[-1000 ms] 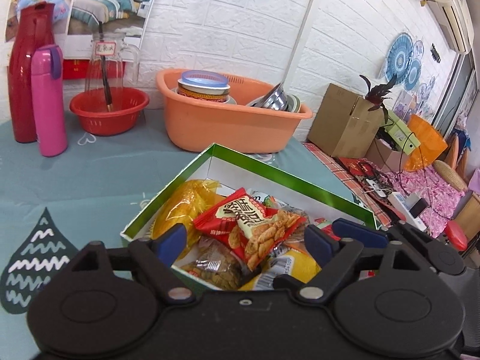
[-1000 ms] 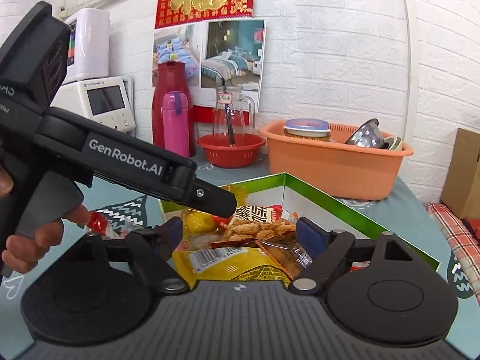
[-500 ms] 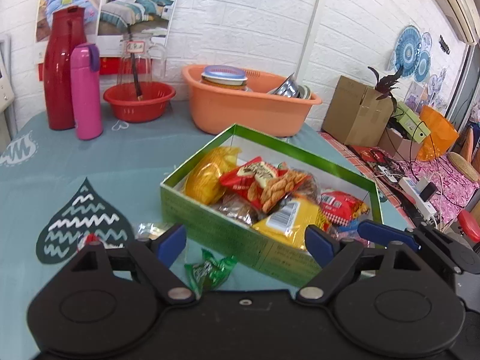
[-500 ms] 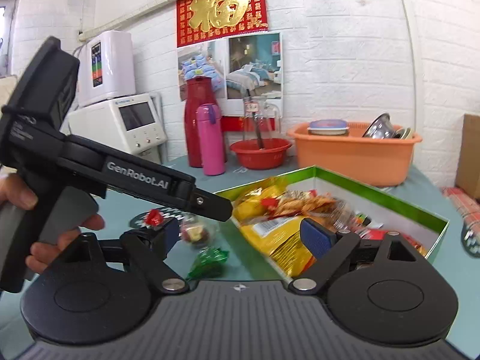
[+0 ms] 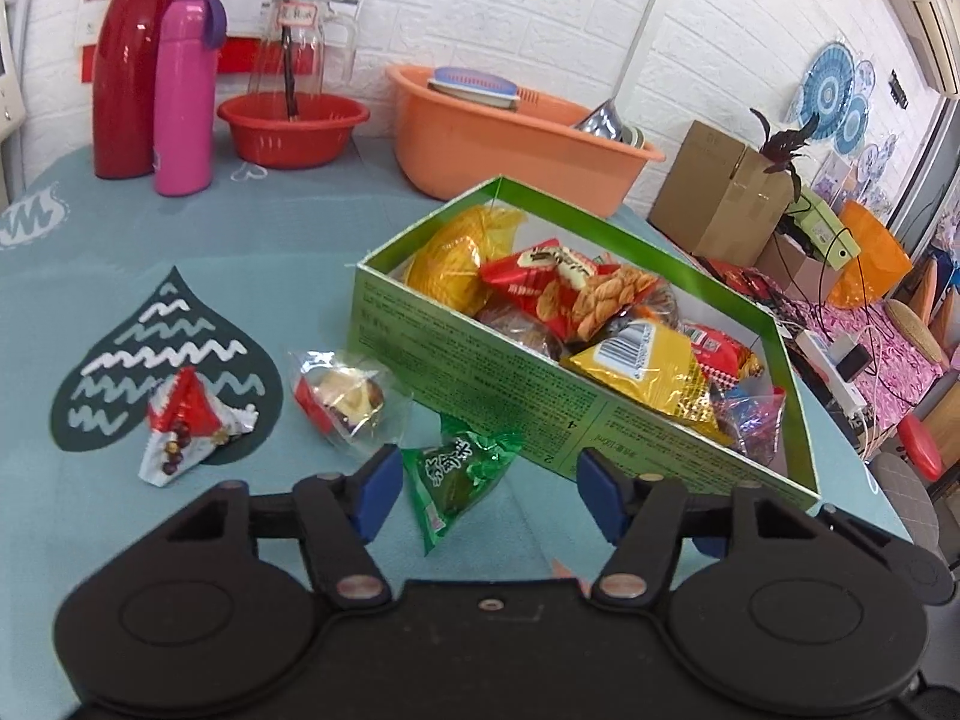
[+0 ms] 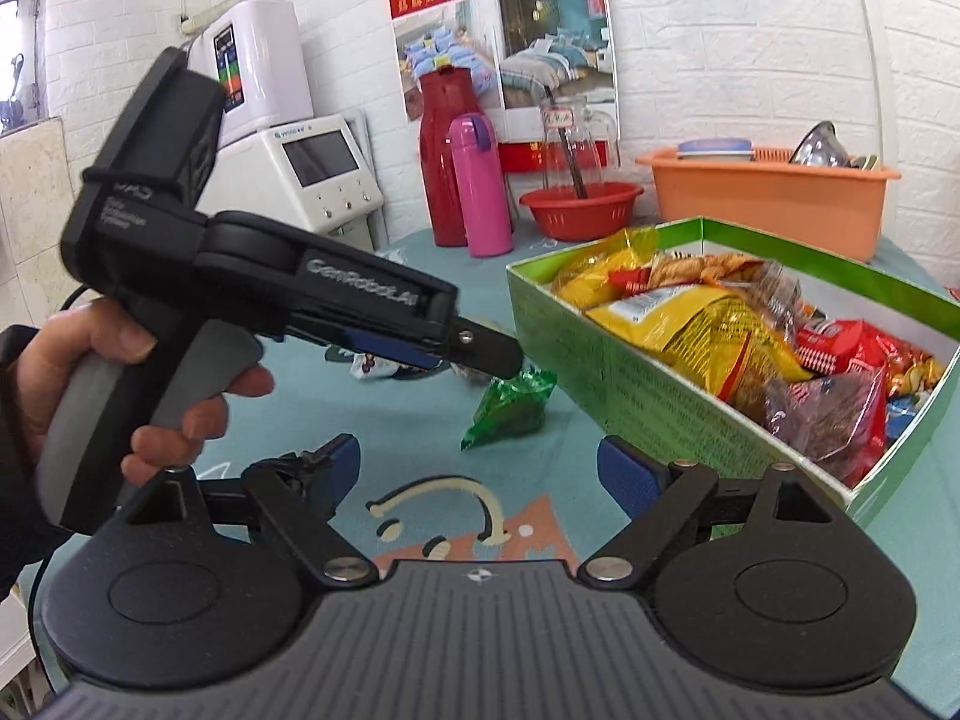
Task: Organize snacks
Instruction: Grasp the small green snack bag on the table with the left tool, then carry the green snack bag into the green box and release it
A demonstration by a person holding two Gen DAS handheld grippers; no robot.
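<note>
left gripper [image 5: 483, 495]: jaws wide and closing, green snack packet [image 5: 459, 471] between them, pads clear of it | right gripper [image 6: 480, 474]: wide apart, holding nothing | hidden: lower snacks in green box [image 5: 480, 354] | count: three loose packets on table [image 5: 180, 252], beside box | around: orange basin [image 5: 510, 138], two bottles behind

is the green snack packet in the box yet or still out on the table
Out. The green packet lies on the teal tablecloth beside the green box, between the closing left gripper fingers, not yet pressed.
</note>
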